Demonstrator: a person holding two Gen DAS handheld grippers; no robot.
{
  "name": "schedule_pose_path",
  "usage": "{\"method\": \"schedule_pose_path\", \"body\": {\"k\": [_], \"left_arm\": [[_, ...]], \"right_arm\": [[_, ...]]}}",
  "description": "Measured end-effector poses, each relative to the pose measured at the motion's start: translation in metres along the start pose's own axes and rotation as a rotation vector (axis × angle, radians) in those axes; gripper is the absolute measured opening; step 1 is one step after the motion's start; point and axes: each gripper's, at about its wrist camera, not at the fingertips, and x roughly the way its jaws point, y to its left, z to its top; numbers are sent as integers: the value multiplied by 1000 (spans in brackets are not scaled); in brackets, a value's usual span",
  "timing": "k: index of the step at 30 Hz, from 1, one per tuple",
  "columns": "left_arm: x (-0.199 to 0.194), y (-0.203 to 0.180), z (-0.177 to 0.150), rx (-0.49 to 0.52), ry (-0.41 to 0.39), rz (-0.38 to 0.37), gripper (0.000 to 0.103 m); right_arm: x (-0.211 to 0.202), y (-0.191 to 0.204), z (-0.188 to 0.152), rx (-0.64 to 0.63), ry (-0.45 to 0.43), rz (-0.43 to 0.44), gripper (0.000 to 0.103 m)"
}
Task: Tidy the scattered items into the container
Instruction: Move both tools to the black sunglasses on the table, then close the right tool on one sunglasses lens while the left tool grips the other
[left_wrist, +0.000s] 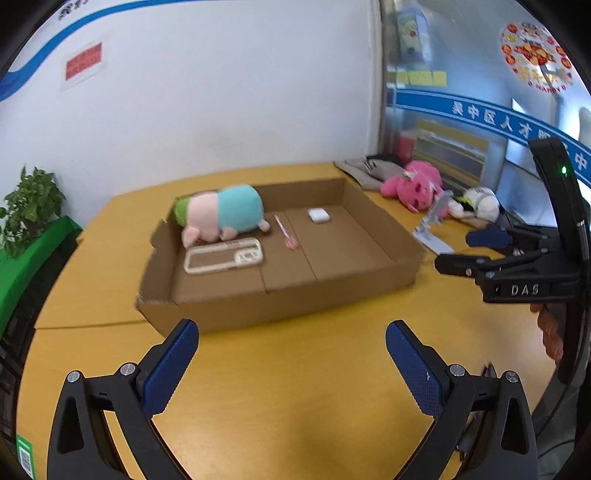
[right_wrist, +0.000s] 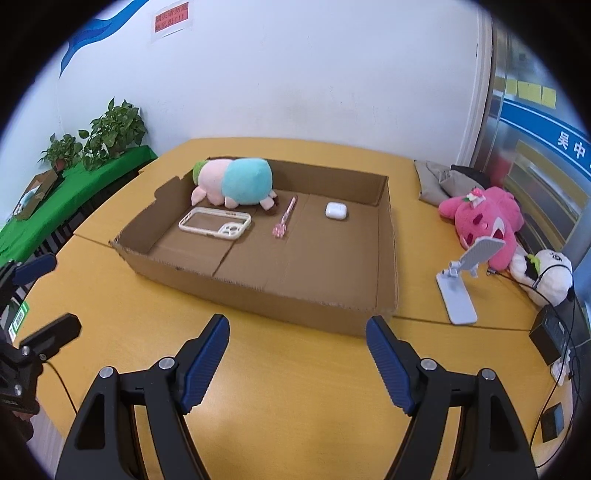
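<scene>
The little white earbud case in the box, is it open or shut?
Shut. The earbud case lies flat on the floor of the cardboard box with its lid down; no gap or raised lid shows in either view.

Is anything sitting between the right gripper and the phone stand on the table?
Nothing visible. Bare table lies between the open right gripper and the phone stand, which stands outside the cardboard box, off its right end.

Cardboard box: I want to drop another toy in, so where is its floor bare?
The cardboard box is bare along its near wall and right side, around the earbud case. The far-left corner is crowded: plush toy, phone case, pink pen.
</scene>
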Motion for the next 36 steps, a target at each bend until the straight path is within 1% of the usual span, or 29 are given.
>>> {"method": "schedule_pose_path", "body": {"k": [2,4,7,9,11,16,18,20,21,22,23,24,25,26,27,28,29,30,31,33,36], "left_arm": [[4,-9,-12,13,43,-48,103],[10,-19,-24,29,94,-129,103],[17,-32,-42,31,174,-254,103],[26,-44,-59,40,256,-348,103],[31,-57,-73,63,317,-414,103],[37,-97,-97,149,409,-558,103],[43,-111,-103,164,443,-601,100],[54,-121,-108,153,487,-622,94],[61,-126,-111,147,515,-627,91],[64,-131,-113,151,523,-627,88],[64,-134,-112,161,506,-629,84],[66,-138,-111,163,516,-641,83],[66,-140,-110,166,509,-641,80],[67,-141,-110,164,509,-642,72],[68,-141,-109,161,504,-636,68],[69,-139,-108,153,503,-631,61],[71,-136,-107,141,507,-626,52],[73,-132,-106,124,510,-620,49],[75,-126,-105,107,510,-610,43],[80,-111,-99,77,506,-585,41],[88,-86,-92,40,493,-531,41]], "right_arm": [[-4,-6,-14,-13,0,27,76],[-8,-14,-29,-24,6,64,76],[-10,-29,-56,-39,29,161,76],[-8,-37,-80,-67,67,223,76],[-5,-39,-103,-119,117,250,76],[-1,-48,-145,-204,215,311,76],[4,-50,-156,-238,255,308,76],[12,-49,-167,-276,300,282,76],[16,-47,-171,-293,318,284,76],[18,-44,-173,-308,329,291,76],[20,-40,-175,-325,336,294,76],[23,-35,-177,-344,343,292,76],[25,-31,-177,-358,350,283,76],[27,-27,-177,-361,352,270,76],[28,-24,-176,-351,349,256,76],[29,-22,-175,-327,345,246,76],[30,-18,-173,-301,338,238,73],[30,-14,-172,-278,329,229,69],[30,-11,-171,-253,321,221,68],[33,-3,-168,-168,305,199,66],[37,7,-160,-43,299,177,65]]}}
